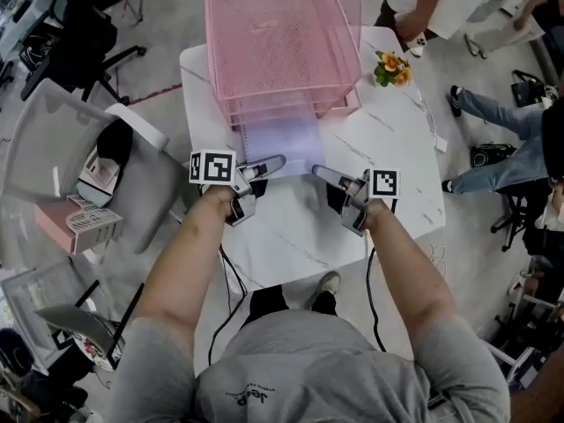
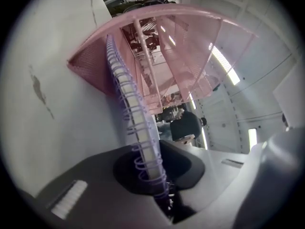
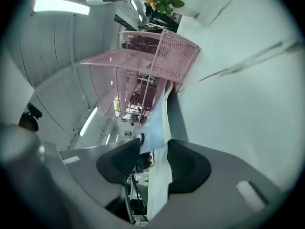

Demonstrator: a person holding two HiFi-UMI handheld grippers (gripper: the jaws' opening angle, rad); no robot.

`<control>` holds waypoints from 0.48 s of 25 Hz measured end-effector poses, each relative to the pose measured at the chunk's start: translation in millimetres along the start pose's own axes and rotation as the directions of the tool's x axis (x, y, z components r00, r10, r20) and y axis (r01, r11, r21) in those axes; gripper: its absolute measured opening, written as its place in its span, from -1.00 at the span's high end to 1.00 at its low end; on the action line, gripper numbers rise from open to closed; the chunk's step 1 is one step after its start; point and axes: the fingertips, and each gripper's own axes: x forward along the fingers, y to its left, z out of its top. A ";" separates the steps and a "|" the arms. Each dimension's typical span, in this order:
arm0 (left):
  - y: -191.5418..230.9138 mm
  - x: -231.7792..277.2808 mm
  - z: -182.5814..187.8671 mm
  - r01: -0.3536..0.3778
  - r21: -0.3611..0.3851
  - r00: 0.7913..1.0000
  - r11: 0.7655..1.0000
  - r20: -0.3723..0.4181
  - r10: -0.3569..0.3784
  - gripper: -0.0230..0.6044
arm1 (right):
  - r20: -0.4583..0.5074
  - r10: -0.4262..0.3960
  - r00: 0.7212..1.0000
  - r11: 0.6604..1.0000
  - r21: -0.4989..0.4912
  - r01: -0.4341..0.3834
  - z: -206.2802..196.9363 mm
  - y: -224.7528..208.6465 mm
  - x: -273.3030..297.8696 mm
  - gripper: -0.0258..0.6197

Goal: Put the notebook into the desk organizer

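Note:
A lavender spiral notebook [image 1: 295, 144] lies on the white marble table [image 1: 397, 148], its far end under the lowest tray of the pink mesh organizer [image 1: 282, 42]. My left gripper [image 1: 277, 162] is shut on the notebook's near left corner. In the left gripper view the spiral binding [image 2: 136, 123] runs between the pads toward the organizer [image 2: 176, 46]. My right gripper [image 1: 319, 172] is at the near right corner. In the right gripper view the notebook's edge [image 3: 159, 142] stands between the jaws of that gripper [image 3: 152, 161]. It rests against one pad and a gap shows at the other.
A small pot of orange flowers [image 1: 392, 67] stands on the table right of the organizer. A grey chair [image 1: 79, 148] and a small pink rack [image 1: 75, 223] are on the left. People's legs and bags [image 1: 493, 152] crowd the floor on the right.

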 end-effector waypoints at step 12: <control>31.5 20.5 60.4 -0.163 0.004 0.986 0.987 0.041 0.163 0.64 | -0.069 0.164 0.984 0.986 0.045 -0.161 -44.5 42.3 -16.8 0.42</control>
